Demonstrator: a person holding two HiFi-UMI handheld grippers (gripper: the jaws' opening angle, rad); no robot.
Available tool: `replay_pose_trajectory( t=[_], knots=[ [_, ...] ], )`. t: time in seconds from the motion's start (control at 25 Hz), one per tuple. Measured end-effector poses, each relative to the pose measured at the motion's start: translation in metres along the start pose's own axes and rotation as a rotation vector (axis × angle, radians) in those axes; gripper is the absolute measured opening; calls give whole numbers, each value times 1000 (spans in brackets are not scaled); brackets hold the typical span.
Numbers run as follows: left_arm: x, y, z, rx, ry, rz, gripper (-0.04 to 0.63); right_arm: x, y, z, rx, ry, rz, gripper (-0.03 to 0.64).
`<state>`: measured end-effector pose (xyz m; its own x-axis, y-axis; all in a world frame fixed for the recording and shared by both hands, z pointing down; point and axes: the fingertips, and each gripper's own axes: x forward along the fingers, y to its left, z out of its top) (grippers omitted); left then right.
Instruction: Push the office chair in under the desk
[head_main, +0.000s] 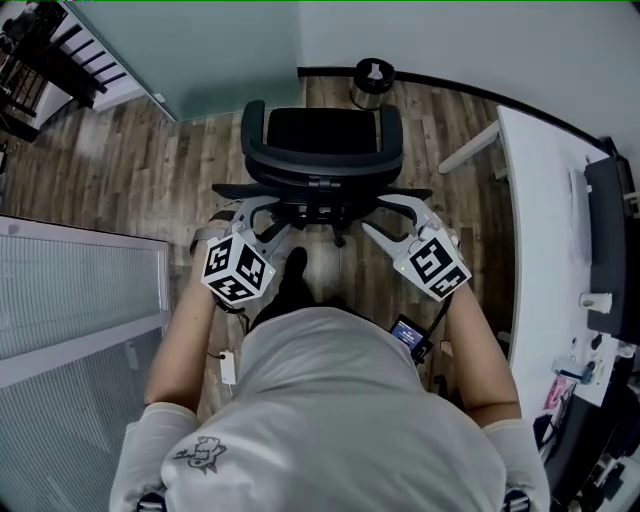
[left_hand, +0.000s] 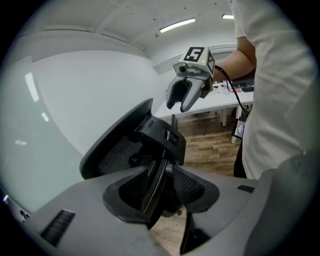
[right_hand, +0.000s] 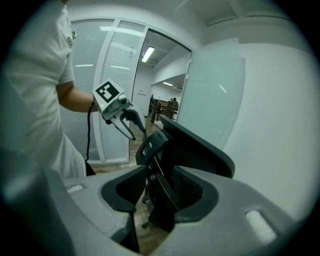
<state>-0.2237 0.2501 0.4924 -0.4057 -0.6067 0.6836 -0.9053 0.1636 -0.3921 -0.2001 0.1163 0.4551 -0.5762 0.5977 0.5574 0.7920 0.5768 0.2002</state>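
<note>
The black office chair (head_main: 320, 150) stands on the wood floor in front of me, its backrest toward me. The white desk (head_main: 540, 230) runs along the right. My left gripper (head_main: 258, 213) is at the left side of the chair back and my right gripper (head_main: 392, 213) at the right side. In the left gripper view, the left gripper (left_hand: 162, 196) stands open with a black bar of the chair back (left_hand: 120, 145) in the gap. The right gripper (right_hand: 160, 195) is open as well, with the chair's back frame (right_hand: 200, 145) between its jaws. I cannot see either pad pressing.
A round metal bin (head_main: 372, 84) stands behind the chair by the wall. A slanted desk leg (head_main: 468, 148) is at the chair's right. A glass partition (head_main: 80, 300) lies at my left. A dark monitor (head_main: 610, 240) and small items sit on the desk.
</note>
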Motion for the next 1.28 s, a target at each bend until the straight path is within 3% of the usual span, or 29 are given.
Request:
replay_pose_trajectory(
  t=[0.32, 0.56, 0.76, 0.88, 0.96, 1.28],
  knots=[
    [37, 18, -44, 157, 163, -68, 171, 51, -7, -44, -174, 238, 123, 184],
    [60, 15, -60, 214, 213, -127, 170, 77, -11, -68, -316, 364, 168, 183],
    [69, 13, -71, 208, 225, -146, 170, 91, -10, -80, -426, 441, 189, 179],
    [72, 16, -76, 208, 228, -146, 165, 94, -7, -83, -431, 460, 214, 121],
    [74, 17, -77, 216, 233, -141, 137, 94, -6, -85, -402, 457, 226, 109],
    [74, 14, -78, 229, 246, -181, 126, 93, -2, -87, -370, 462, 231, 92]
  ],
)
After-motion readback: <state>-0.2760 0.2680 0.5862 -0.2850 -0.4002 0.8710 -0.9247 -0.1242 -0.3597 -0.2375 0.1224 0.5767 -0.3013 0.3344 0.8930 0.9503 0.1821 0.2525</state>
